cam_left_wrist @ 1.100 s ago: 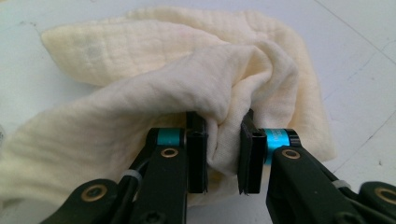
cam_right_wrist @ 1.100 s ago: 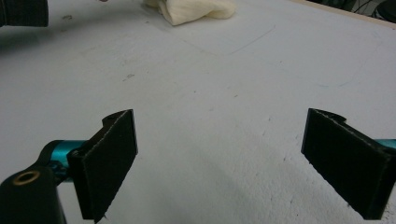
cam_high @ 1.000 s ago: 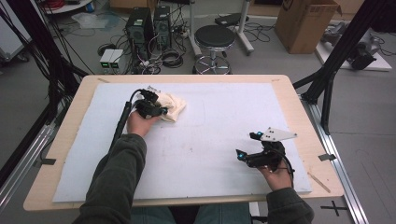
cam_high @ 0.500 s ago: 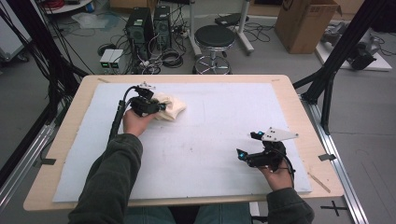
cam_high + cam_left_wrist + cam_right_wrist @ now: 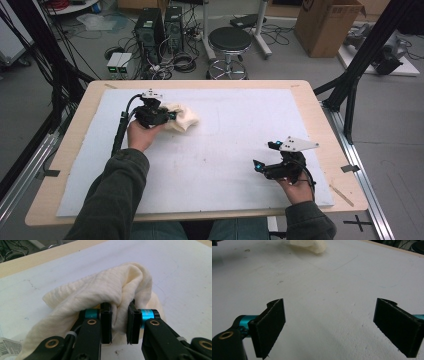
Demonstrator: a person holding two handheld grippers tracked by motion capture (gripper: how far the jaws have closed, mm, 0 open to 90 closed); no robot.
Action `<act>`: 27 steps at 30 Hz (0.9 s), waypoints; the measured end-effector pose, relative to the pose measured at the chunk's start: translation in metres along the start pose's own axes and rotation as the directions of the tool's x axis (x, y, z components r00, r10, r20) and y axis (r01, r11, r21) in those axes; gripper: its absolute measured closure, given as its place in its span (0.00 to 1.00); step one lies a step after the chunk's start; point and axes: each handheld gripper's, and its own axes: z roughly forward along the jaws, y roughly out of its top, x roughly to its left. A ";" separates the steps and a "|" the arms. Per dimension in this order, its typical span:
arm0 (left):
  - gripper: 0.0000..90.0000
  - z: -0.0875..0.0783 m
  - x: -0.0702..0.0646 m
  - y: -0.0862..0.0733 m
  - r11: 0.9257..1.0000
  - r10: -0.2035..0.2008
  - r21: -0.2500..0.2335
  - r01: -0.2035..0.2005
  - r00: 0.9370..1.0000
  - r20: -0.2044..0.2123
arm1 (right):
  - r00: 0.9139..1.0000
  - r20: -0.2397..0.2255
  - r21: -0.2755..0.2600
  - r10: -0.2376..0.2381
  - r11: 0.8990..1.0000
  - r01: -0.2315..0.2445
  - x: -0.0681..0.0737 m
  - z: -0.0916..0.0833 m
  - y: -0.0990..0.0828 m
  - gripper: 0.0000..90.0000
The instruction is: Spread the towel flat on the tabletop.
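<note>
Pinching a fold of the cream cloth, the left tongs grip it at the worktop's far-left part; soft, light — probably best held by a bunched fold; right tongs stand wide open, empty.

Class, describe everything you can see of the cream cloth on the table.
The cream cloth is a soft, finely ribbed knit fabric, bunched into a crumpled heap with rounded folds. A fold of it is pinched between the black pads of the left tongs. A printed label shows at its edge. It lies toward the far left of the white table cover, its lower part resting on that surface, well apart from the open right tongs.
</note>
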 end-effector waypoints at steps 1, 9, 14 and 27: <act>0.87 -0.002 -0.002 0.000 1.000 0.002 -0.005 -0.002 1.000 0.009 | 1.000 -0.001 0.005 0.003 1.000 -0.003 0.000 0.000 0.000 0.11; 0.87 -0.018 -0.021 0.006 0.999 -0.007 -0.031 0.008 0.999 0.051 | 1.000 -0.001 0.011 0.000 1.000 0.000 0.000 0.000 0.000 0.11; 0.86 -0.030 -0.036 0.007 0.998 0.012 -0.057 -0.007 0.997 0.079 | 1.000 -0.001 0.008 -0.005 1.000 0.005 0.000 0.000 0.000 0.11; 0.86 -0.046 -0.068 -0.017 0.994 0.021 -0.107 -0.008 0.993 0.120 | 1.000 -0.004 0.008 -0.006 1.000 0.006 0.003 0.001 0.001 0.11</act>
